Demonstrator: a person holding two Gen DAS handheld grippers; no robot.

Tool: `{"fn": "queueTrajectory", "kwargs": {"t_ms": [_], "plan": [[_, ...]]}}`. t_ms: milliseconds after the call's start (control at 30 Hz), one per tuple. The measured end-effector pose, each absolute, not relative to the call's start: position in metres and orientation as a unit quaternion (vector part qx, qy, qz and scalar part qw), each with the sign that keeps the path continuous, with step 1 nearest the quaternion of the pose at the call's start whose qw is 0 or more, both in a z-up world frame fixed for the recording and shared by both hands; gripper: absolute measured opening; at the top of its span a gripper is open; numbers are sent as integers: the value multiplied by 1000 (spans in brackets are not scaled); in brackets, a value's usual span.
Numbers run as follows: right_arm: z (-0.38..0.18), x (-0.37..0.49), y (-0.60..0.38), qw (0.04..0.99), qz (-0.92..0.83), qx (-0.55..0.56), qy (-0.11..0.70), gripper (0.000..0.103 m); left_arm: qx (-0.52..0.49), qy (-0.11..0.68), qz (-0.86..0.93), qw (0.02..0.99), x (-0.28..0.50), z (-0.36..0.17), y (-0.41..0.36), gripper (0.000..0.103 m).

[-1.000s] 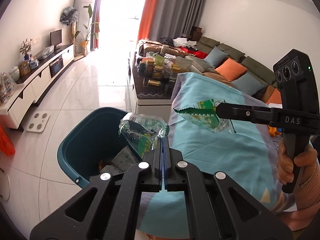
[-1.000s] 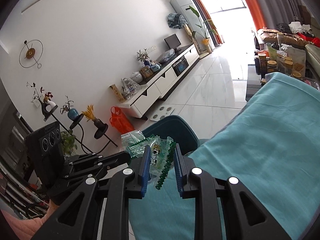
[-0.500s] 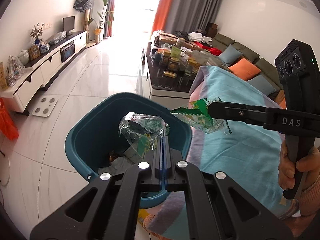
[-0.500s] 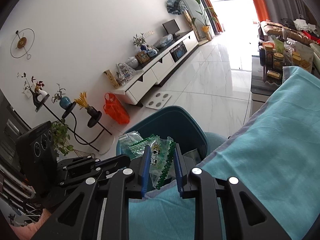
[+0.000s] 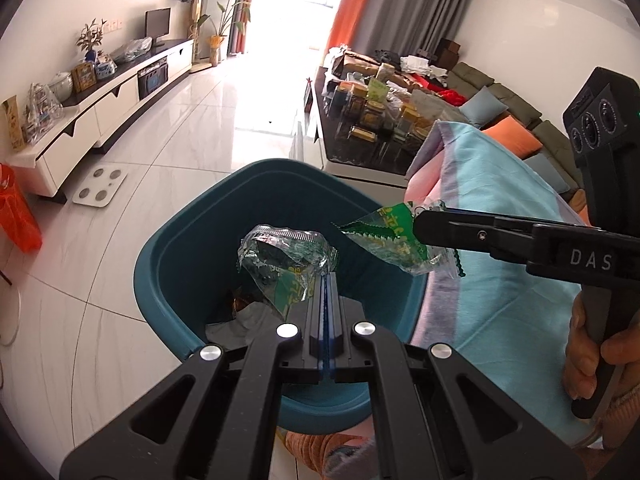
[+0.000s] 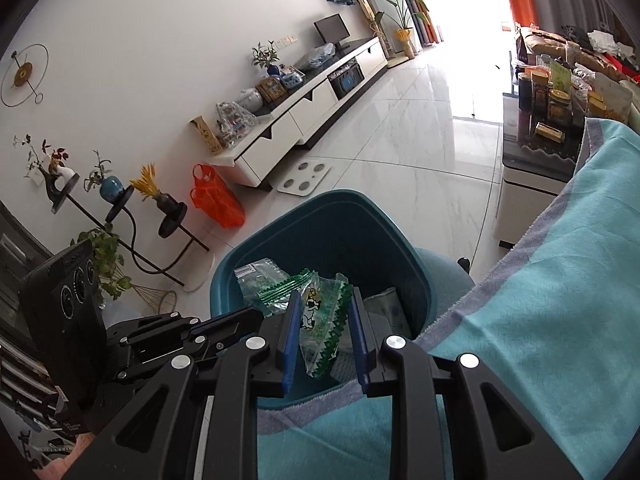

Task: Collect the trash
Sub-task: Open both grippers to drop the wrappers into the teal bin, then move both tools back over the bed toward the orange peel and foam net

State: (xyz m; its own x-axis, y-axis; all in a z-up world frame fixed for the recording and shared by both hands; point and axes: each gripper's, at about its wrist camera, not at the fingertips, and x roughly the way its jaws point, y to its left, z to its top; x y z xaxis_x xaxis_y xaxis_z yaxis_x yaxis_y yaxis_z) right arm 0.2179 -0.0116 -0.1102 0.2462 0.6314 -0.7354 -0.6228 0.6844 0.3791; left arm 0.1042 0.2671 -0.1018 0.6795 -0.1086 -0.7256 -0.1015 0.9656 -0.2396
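Observation:
A teal bin (image 5: 160, 248) stands on the floor beside a table with a light-blue cloth (image 5: 500, 240); crumpled trash lies at its bottom. My left gripper (image 5: 326, 280) hangs over the bin's mouth, shut on a clear, green-printed wrapper (image 5: 284, 260). From the right, my right gripper (image 5: 418, 226) reaches in over the bin's rim, shut on a green zigzag-edged snack wrapper (image 5: 384, 236). In the right wrist view that green wrapper (image 6: 320, 320) sits between the blue pads of the right gripper (image 6: 324, 300), above the bin (image 6: 416, 276). The left gripper (image 6: 256, 314) with the clear wrapper (image 6: 260, 280) is just left of it.
A person's hand (image 5: 592, 352) grips the right tool's handle. A coffee table (image 5: 372, 128) crowded with jars stands beyond the bin, with a sofa (image 5: 500, 100) behind. On the white tiles lie a scale (image 5: 100, 186) and an orange bag (image 5: 16, 216) by the TV cabinet (image 5: 100, 96).
Both grippers have come forward and down from over the cloth to above the bin, each keeping its wrapper. The bin now fills the middle of both views.

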Motion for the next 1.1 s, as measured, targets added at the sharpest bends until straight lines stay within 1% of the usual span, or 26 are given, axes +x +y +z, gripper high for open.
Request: {"fn": "queueTrajectory", "kwargs": {"t_ms": [100, 133, 167, 233, 367, 533, 567, 667, 700, 733, 800, 867, 900, 1000, 1100], "plan": [[-114, 220, -7, 789, 392, 3, 474, 25, -137, 406, 1, 904, 109, -109, 269, 1], [-115, 220, -6, 788, 390, 3, 476, 27, -139, 408, 7, 902, 111, -112, 270, 2], [-115, 221, -5, 787, 389, 4, 478, 28, -141, 409, 10, 902, 112, -114, 270, 3], [-114, 221, -4, 788, 390, 5, 477, 28, -146, 411, 12, 900, 113, -116, 272, 10], [-112, 221, -8, 789, 392, 10, 474, 28, -154, 410, 16, 899, 115, -119, 275, 14], [-106, 215, -23, 793, 396, 18, 462, 28, -149, 394, 17, 907, 104, -111, 271, 26], [-103, 214, -25, 795, 398, 17, 458, 28, -145, 388, 17, 910, 101, -107, 269, 31], [-92, 203, -39, 804, 403, 15, 438, 28, -133, 367, 13, 921, 91, -93, 260, 35], [-88, 199, -45, 807, 404, 16, 430, 28, -131, 359, 9, 924, 89, -87, 257, 39], [-81, 194, -53, 811, 406, 16, 420, 29, -128, 348, 5, 929, 85, -80, 252, 42], [-72, 184, -68, 819, 408, 14, 403, 30, -123, 333, -5, 935, 78, -70, 242, 51], [-65, 174, -86, 829, 405, 10, 386, 31, -115, 319, -21, 940, 72, -61, 228, 55], [-61, 171, -95, 833, 402, 11, 380, 33, -108, 312, -30, 943, 70, -56, 219, 56], [-50, 157, -130, 850, 388, 12, 357, 34, -90, 300, -66, 947, 66, -46, 187, 60], [-43, 147, -162, 864, 367, 15, 343, 36, -71, 293, -105, 948, 63, -40, 153, 61]]}}
